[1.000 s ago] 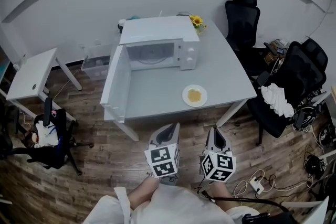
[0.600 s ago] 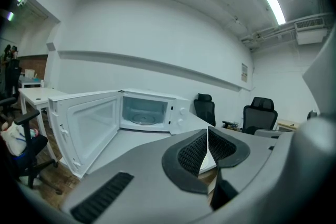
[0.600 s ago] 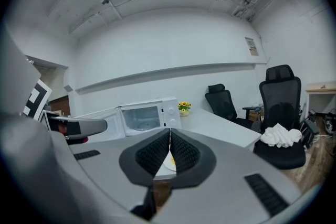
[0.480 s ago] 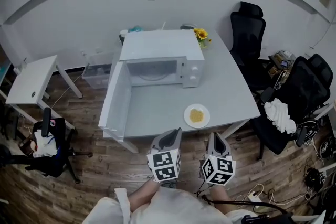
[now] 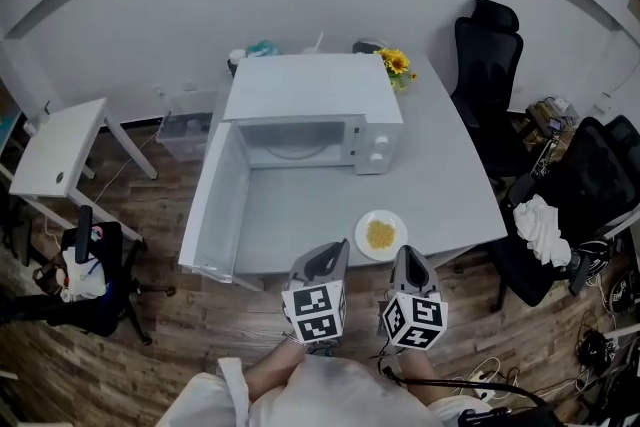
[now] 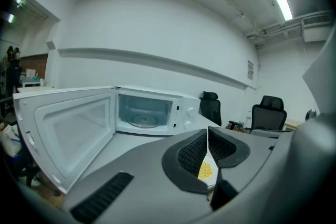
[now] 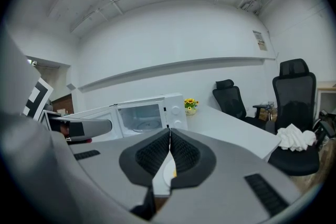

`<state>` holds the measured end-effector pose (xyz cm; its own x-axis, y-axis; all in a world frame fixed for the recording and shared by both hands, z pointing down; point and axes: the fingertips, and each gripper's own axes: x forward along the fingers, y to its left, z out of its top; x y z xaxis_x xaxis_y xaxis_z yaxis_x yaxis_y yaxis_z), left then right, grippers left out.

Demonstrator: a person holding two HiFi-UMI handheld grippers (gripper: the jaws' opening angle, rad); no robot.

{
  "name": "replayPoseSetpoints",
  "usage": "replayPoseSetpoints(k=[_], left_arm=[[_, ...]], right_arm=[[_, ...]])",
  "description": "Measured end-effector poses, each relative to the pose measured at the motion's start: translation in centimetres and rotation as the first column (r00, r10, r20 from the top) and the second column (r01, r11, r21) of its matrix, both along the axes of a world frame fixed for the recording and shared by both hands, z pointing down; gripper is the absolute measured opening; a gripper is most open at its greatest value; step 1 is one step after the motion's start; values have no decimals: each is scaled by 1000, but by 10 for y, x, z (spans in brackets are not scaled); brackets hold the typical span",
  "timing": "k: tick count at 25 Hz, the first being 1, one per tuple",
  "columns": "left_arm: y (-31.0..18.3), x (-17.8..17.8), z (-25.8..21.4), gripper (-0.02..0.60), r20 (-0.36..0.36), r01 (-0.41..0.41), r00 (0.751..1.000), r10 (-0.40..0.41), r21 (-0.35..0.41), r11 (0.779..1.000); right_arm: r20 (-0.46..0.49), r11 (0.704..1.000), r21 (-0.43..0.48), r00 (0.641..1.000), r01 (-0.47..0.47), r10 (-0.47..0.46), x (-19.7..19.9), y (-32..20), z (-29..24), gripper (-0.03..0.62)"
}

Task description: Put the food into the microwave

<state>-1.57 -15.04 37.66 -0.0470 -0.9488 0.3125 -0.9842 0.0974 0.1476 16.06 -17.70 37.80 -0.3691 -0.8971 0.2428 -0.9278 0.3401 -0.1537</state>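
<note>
White plate [image 5: 363,239] with yellow food [image 5: 380,234] flat on table [image 5: 445,185], before white microwave [image 5: 300,85], door [image 5: 212,203] open.

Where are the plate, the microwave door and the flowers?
plate [image 5: 364,237], head view, bare white rim on its left side.
microwave door [image 5: 214,205], head view, middle of its inner face.
flowers [image 5: 397,63], head view, yellow blossoms.

On our table [image 5: 440,165] the microwave [image 5: 310,105] sits at the back, its door [image 5: 210,205] swung out left toward the front edge. The plate [image 5: 364,240] with the food [image 5: 380,234] sits in front of the microwave, right of the door, near the front edge. Flowers [image 5: 397,65] are behind the microwave's right corner. Our left gripper [image 5: 325,255] and right gripper [image 5: 408,260] sit side by side at the front edge.
</note>
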Motion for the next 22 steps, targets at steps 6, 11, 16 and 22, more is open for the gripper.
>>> replayPoseSetpoints(k=[6, 11, 16, 22], left_arm=[[-14, 0, 14, 433, -24, 10, 1000, -10, -30, 999], [-27, 9, 35, 433, -45, 25, 999, -28, -67, 997], [-38, 20, 48, 433, -24, 75, 997, -77, -103, 992], [-52, 40, 74, 433, -50, 48, 997, -55, -138, 989]], right_arm=[[-5, 999, -39, 1000, 19, -19, -4, -12, 14, 18], [-5, 997, -72, 999, 40, -41, 5, -29, 28, 18], [-24, 993, -89, 996, 79, -82, 13, -52, 43, 18], [8, 983, -118, 990, 143, -143, 14, -69, 65, 20]])
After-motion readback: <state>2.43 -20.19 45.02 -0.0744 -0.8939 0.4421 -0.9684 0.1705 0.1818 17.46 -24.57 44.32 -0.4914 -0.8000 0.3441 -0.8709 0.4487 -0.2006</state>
